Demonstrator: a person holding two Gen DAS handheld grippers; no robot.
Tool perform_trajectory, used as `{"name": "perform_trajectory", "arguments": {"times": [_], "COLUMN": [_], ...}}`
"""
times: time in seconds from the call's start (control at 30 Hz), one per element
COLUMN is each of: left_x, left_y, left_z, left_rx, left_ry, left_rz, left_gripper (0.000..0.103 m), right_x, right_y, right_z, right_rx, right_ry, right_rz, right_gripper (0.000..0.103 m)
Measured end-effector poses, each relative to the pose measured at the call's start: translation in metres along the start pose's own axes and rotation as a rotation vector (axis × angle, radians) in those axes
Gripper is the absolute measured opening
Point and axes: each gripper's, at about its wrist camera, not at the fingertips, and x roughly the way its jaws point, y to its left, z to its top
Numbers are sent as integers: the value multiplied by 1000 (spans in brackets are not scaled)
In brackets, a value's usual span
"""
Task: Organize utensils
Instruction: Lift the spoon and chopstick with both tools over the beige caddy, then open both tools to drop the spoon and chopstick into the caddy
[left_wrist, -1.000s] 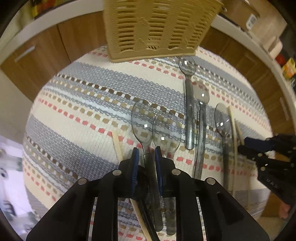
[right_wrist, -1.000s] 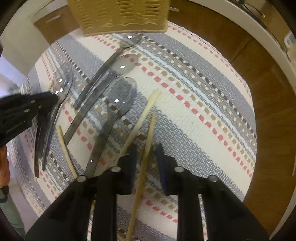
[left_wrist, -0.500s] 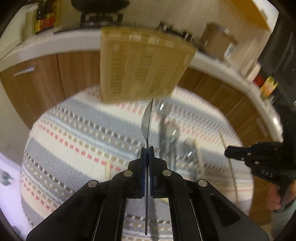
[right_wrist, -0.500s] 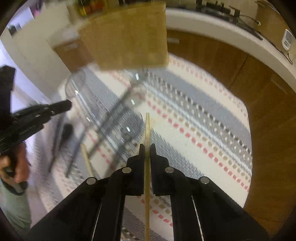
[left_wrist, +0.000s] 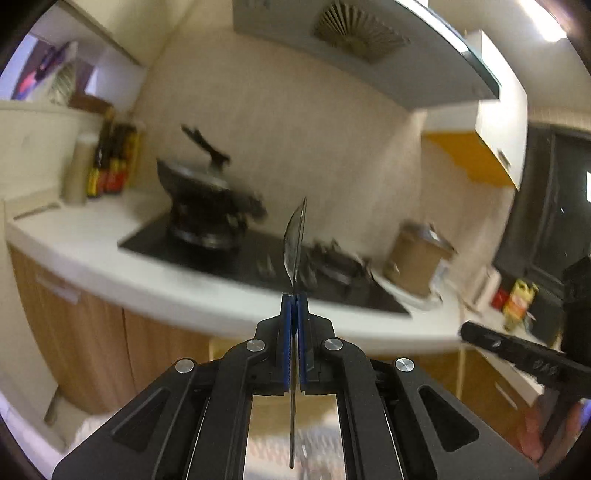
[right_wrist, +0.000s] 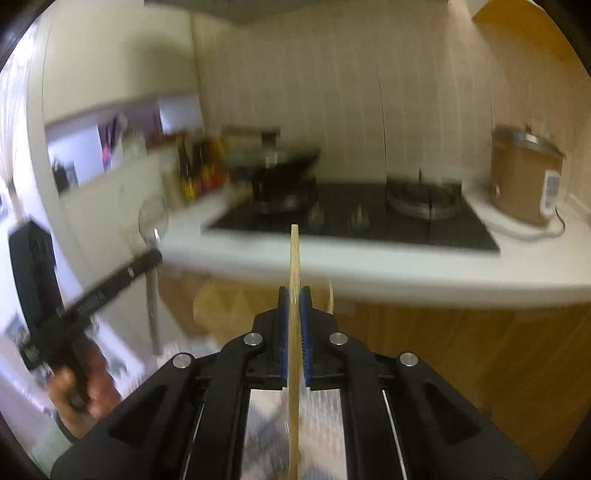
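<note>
The left gripper (left_wrist: 294, 299) has its black, angular fingers (left_wrist: 286, 332), lined with ribbed blue pads, pressed together on the thin handle of a clear grey plastic spoon (left_wrist: 295, 243). The spoon stands upright and edge-on to the left wrist camera, so its bowl shows as a narrow curved sliver above the fingertips, while the straight handle runs down between the fingers toward the lens. In the right wrist view the same spoon (right_wrist: 152, 225) shows its rounded, see-through bowl, held up in the air at the left.

The right gripper (right_wrist: 294, 291) has its fingers (right_wrist: 304, 325) closed to a narrow slit on a pale wooden chopstick (right_wrist: 294, 258). The stick is slim, straight and flat-ended, pointing up past the fingertips, with its lower length running back between the fingers.

Both utensils are raised in front of a white counter (right_wrist: 406, 266) with wood-grain cabinet doors below. A glossy black gas stove (right_wrist: 369, 221) is set into it, with a dark pan (left_wrist: 199, 188) on one burner. A brown, cylindrical rice cooker (right_wrist: 524, 177) with a metal lid stands at the right, and a cluster of dark bottles (left_wrist: 110, 162) with red and yellow labels at the left. Everything behind is blurred.
</note>
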Motion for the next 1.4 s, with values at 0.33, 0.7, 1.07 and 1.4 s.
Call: {"name": "perform_trajectory", "arguments": {"times": [0.33, 0.7, 1.07, 1.4], "left_x": [62, 95, 71, 9], "left_y": [30, 39, 46, 60], "left_z": [-4, -42, -58, -51], "left_rx": [-39, 43, 27, -52], "left_ry": [-148, -143, -81, 128], "left_rz": [113, 212, 199, 116], "left_gripper": [1, 1, 28, 39], "right_x": [71, 139, 115, 54], "right_y": [6, -7, -15, -29], "right_z": [30, -11, -42, -57], "right_rx": [-36, -41, -8, 89], "right_ry": [-238, -217, -150, -8], "right_rz": [-109, -99, -54, 18], "right_gripper": [4, 4, 8, 57]}}
